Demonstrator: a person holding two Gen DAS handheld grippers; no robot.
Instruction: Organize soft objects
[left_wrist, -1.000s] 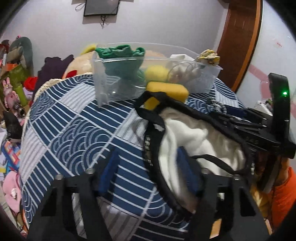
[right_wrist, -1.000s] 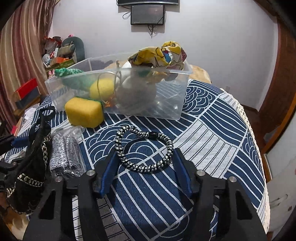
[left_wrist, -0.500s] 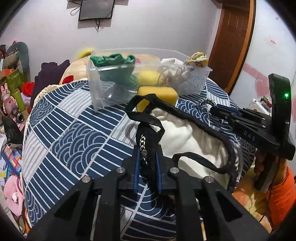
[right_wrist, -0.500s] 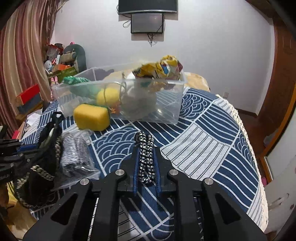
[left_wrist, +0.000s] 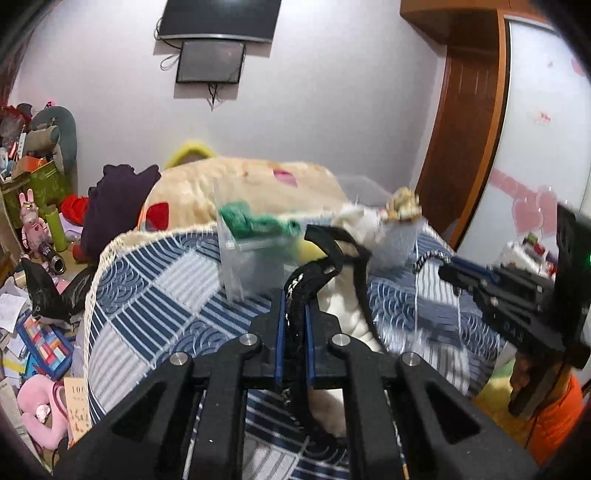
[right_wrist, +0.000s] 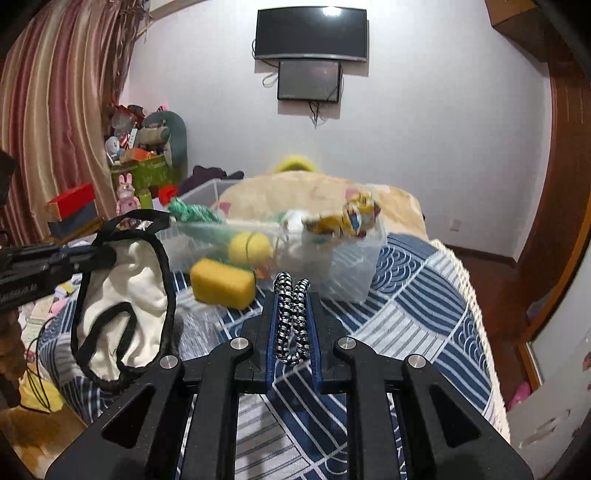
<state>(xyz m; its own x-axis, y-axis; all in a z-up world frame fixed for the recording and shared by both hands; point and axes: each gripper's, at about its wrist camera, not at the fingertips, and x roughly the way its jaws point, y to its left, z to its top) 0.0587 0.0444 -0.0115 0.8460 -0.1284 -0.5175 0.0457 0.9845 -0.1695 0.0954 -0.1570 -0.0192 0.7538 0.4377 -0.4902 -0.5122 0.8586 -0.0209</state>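
My left gripper (left_wrist: 294, 310) is shut on the black strap of a bag with a white lining (left_wrist: 351, 314) and holds it lifted off the table; the bag hangs open in the right wrist view (right_wrist: 129, 295). My right gripper (right_wrist: 292, 295) is shut on a black-and-white braided rope ring (right_wrist: 291, 321), raised above the table. A clear plastic bin (right_wrist: 347, 269) with a green cloth (right_wrist: 192, 214), a yellow ball (right_wrist: 249, 247) and a patterned cloth (right_wrist: 347, 221) stands ahead. A yellow sponge (right_wrist: 221, 282) lies in front of it.
The round table has a blue-and-white patterned cloth (right_wrist: 424, 306). A beige blanket heap (left_wrist: 240, 192) lies behind the bin. Toys and boxes (left_wrist: 37, 221) crowd the floor at the left. A wooden door (left_wrist: 465, 129) is at the right.
Both grippers have risen from the table, the left with the bag's strap and the right with the rope ring. One second ago both were open around them.
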